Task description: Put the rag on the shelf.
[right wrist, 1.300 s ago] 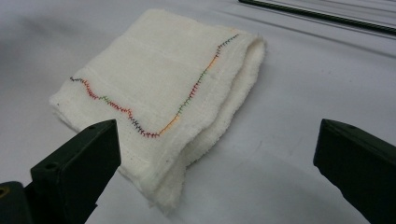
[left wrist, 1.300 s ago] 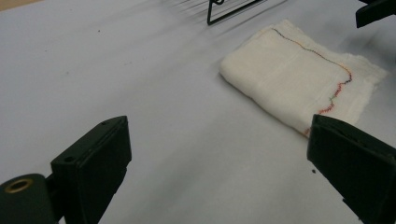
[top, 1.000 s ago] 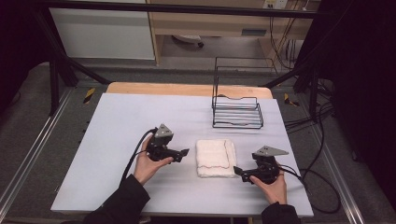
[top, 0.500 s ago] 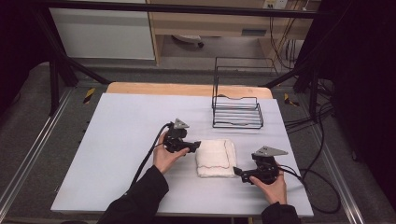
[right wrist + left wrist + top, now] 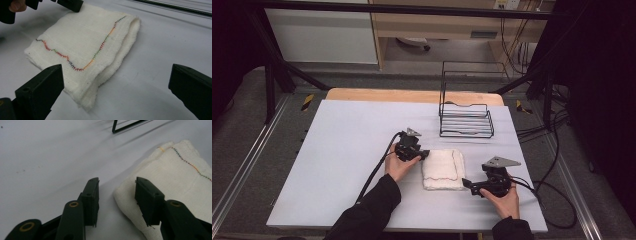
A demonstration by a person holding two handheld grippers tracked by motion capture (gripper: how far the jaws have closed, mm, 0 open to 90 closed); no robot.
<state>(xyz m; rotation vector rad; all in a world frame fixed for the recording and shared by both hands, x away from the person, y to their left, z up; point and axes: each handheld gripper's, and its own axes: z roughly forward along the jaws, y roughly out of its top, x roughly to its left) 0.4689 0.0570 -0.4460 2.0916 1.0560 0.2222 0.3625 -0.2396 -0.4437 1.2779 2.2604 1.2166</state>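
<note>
Folded white cloth with multicoloured stitching (image 5: 442, 169) flat on white table (image 5: 342, 150), between left gripper (image 5: 424, 154) and right gripper (image 5: 465, 183). Left gripper view: jaws parted astride cloth corner (one over it). Right gripper view: jaws wide apart, cloth near.

Folded white towel (image 5: 442, 169) between left gripper (image 5: 424, 154), right gripper (image 5: 466, 184), wire rack (image 5: 466, 120) behind

Dim grey floor (image 5: 242, 130), perhaps carpeted
</note>
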